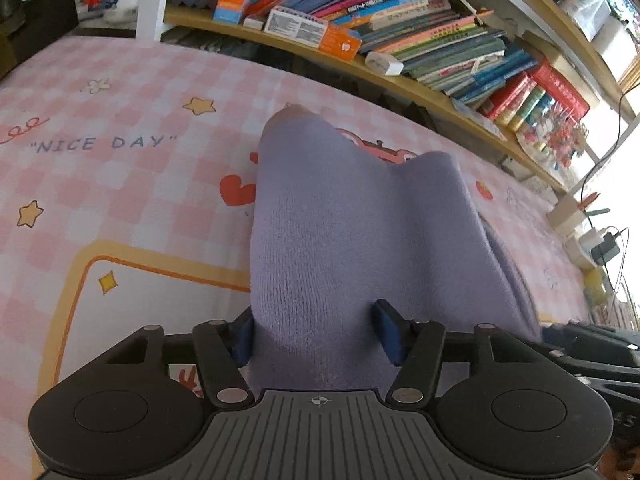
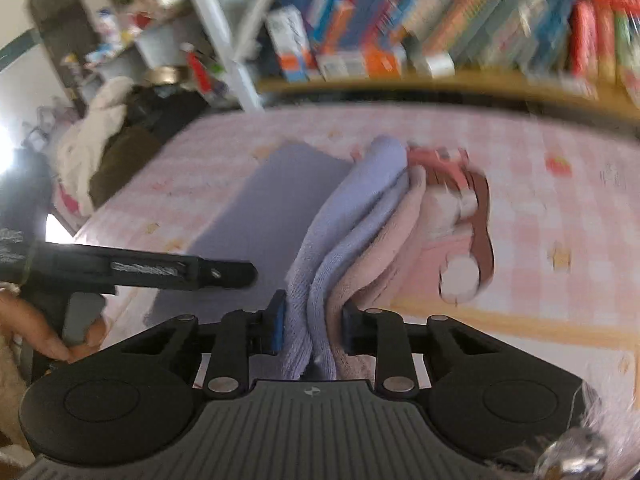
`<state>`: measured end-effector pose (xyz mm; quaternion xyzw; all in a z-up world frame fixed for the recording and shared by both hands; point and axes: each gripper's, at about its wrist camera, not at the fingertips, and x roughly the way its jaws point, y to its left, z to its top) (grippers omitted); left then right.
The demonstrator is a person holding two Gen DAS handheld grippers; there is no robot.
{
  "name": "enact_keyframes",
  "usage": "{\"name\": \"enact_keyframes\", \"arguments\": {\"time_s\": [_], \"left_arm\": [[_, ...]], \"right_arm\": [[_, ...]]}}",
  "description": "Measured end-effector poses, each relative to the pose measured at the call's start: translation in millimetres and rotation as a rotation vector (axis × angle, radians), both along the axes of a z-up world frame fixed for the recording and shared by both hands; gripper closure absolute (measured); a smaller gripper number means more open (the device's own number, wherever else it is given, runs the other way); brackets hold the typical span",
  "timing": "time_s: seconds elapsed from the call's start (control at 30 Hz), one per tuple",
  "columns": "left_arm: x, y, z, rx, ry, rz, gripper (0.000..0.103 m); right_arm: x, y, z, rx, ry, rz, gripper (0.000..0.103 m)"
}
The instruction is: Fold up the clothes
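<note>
Lavender knit garment (image 1: 352,240) hung bunched above pink checked bed sheet (image 1: 120,92), left tool (image 1: 316,332) and right tool (image 2: 314,330) both clamped on fabric. Judgement: keep edges level, lower evenly.

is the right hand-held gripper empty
No, the right hand-held gripper is shut on bunched folds of the lilac knit garment.

A lived-in bedroom at home. A bed (image 1: 120,184) wears a pink checked sheet printed with stars, hearts and "NICE DAY". Just behind the bed runs a wooden bookshelf (image 1: 400,80) crammed with leaning children's books (image 1: 420,20). Beyond the bed's far-left corner, crumpled clothes (image 2: 100,148) lie heaped.
</note>
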<state>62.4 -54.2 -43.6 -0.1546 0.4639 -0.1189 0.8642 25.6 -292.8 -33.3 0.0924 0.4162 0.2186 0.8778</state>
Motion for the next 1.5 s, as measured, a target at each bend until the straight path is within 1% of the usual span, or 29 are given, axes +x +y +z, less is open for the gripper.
{"name": "enact_keyframes", "arguments": {"time_s": [0.03,0.07,0.1,0.13,0.17,0.23,0.27,0.37,0.4,0.43,0.47,0.5,0.57,0.67,0.73,0.77,0.83,0.87,0.9,0.97,1.0,1.07,1.1,1.17,1.23,1.37,1.5], "left_arm": [[1,1,0,-0.011,0.004,0.0,0.041],[1,4,-1,-0.024,0.009,0.001,0.037],[0,5,-1,-0.03,0.01,-0.002,0.037],[1,6,-2,-0.037,0.012,-0.004,0.037],[1,8,-2,-0.046,0.015,-0.005,0.036],[1,10,-4,-0.062,0.024,-0.005,0.035],[2,10,-6,-0.07,0.031,-0.006,0.035],[4,12,-12,-0.104,0.049,0.002,0.034],[4,12,-13,-0.109,0.045,0.005,0.035],[3,10,-13,-0.104,0.039,0.006,0.036],[3,9,-12,-0.098,0.035,0.006,0.037],[2,8,-12,-0.092,0.033,0.007,0.037],[0,6,-9,-0.078,0.023,0.005,0.042],[-2,0,-4,-0.037,0.001,-0.02,0.043],[-3,-3,-1,-0.01,-0.01,-0.042,0.042],[-2,-3,-1,-0.01,-0.005,-0.049,0.039],[2,2,-5,-0.037,0.022,-0.043,0.035],[4,4,-7,-0.052,0.033,-0.039,0.033],[5,6,-9,-0.066,0.042,-0.036,0.032],[6,5,-10,-0.076,0.04,-0.034,0.031],[6,3,-10,-0.07,0.037,-0.035,0.031],[4,-2,-10,-0.051,0.025,-0.029,0.034],[3,-3,-9,-0.043,0.019,-0.026,0.035],[0,-5,-5,-0.032,0.001,-0.022,0.046],[-5,-7,1,-0.028,-0.022,-0.03,0.052],[-13,-12,17,-0.022,-0.065,-0.039,0.054],[-20,-14,29,-0.04,-0.097,-0.037,0.054]], "right_arm": [[4,-3,-5,0.012,0.041,-0.023,0.076],[8,-10,-11,0.047,0.088,-0.057,0.071],[10,-19,-17,0.091,0.128,-0.095,0.063],[11,-28,-23,0.134,0.167,-0.132,0.059],[12,-35,-28,0.173,0.202,-0.168,0.051],[13,-46,-37,0.243,0.259,-0.208,0.046],[14,-48,-39,0.265,0.269,-0.214,0.045],[18,-50,-43,0.315,0.292,-0.214,0.045],[20,-49,-43,0.323,0.295,-0.203,0.05],[24,-46,-45,0.333,0.304,-0.188,0.052],[27,-42,-46,0.328,0.307,-0.178,0.06],[30,-39,-46,0.315,0.308,-0.161,0.065],[29,-30,-35,0.244,0.242,-0.123,0.071],[11,-4,-13,0.038,0.021,-0.001,0.072],[10,-4,-16,0.026,0.045,-0.003,0.072],[12,-8,-19,0.053,0.067,-0.017,0.07],[15,-16,-26,0.107,0.113,-0.046,0.063],[17,-20,-30,0.133,0.136,-0.061,0.057],[19,-25,-33,0.16,0.158,-0.075,0.055],[22,-33,-40,0.214,0.204,-0.104,0.055],[24,-37,-43,0.24,0.226,-0.118,0.057],[25,-37,-45,0.253,0.235,-0.117,0.063],[25,-36,-44,0.254,0.234,-0.114,0.067],[24,-34,-42,0.25,0.218,-0.105,0.07],[18,-32,-33,0.217,0.161,-0.088,0.072],[7,-25,-14,0.156,0.051,-0.051,0.073],[-2,-29,-4,0.158,0.013,-0.041,0.073]]}}
